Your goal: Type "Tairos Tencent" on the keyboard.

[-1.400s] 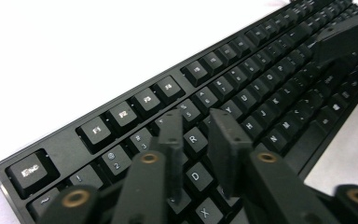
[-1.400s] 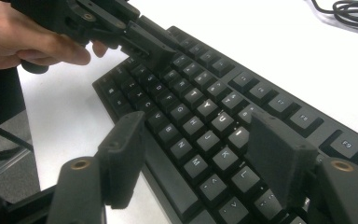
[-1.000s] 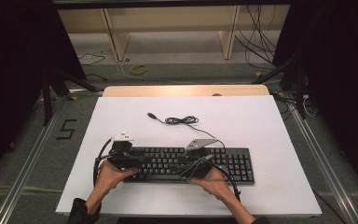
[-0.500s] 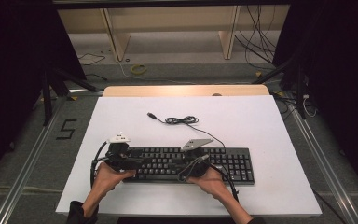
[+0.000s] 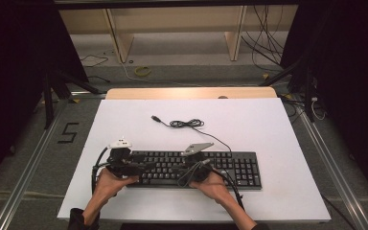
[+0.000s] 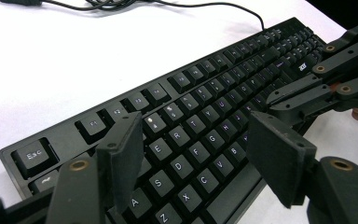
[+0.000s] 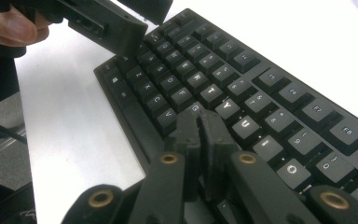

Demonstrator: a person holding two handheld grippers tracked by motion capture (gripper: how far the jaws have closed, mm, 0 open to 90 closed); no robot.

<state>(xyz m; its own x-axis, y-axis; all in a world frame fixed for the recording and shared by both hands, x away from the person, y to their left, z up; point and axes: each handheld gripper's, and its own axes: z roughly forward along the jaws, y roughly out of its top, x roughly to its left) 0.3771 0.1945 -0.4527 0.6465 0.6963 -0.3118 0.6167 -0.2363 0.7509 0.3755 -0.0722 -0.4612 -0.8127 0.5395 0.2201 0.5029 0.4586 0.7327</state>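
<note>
A black keyboard (image 5: 230, 167) lies across the near half of the white table, and its cable (image 5: 187, 123) coils behind it. My left gripper (image 5: 141, 167) hovers over the keyboard's left end. In the left gripper view this gripper (image 6: 193, 137) is open above the letter keys (image 6: 177, 135). Its jaws have just been opening, and nothing is between them. My right gripper (image 5: 188, 171) is over the middle of the keyboard. In the right gripper view this gripper (image 7: 199, 119) is shut with nothing in it, its tips down at the keys beside the Y key (image 7: 227, 108).
The white table top (image 5: 268, 124) has bare room behind and to the right of the keyboard. A wooden strip (image 5: 172, 92) runs along its far edge. Metal rails (image 5: 335, 167) flank the table. Loose cables (image 5: 263, 43) lie on the floor beyond.
Both hands have stayed almost in place over the keyboard. The right gripper's grey plate has shifted slightly left.
</note>
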